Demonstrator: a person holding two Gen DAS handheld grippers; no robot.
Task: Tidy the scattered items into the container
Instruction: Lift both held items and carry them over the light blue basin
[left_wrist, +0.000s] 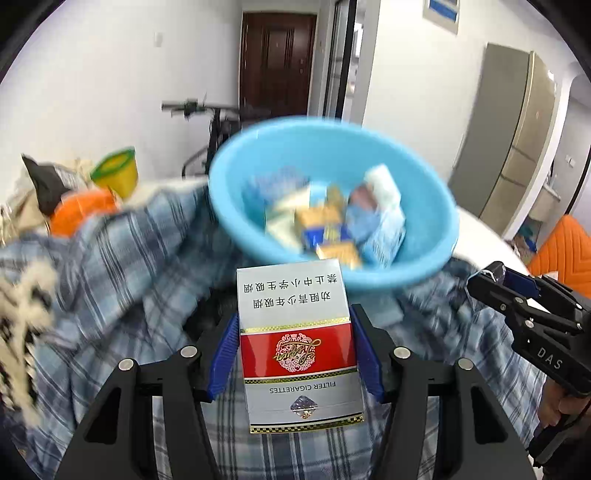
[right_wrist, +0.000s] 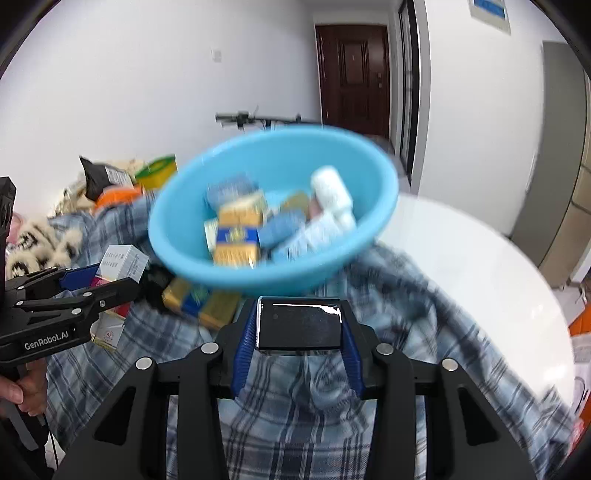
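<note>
Cigarette pack (left_wrist: 299, 350) between left fingers (left_wrist: 223, 354)

bowl contents: boxes in the blue bowl (left_wrist: 332, 206) smeared, labels unreadable
left heap: clutter at frame left (left_wrist: 55, 199) blurred
plaid cloth (right_wrist: 295, 424): hides the bench, cut by lower edge

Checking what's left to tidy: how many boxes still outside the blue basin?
3 visible: cigarette pack in left gripper, black box in right gripper, gold-blue box on plaid cloth. More may be hidden.
</note>
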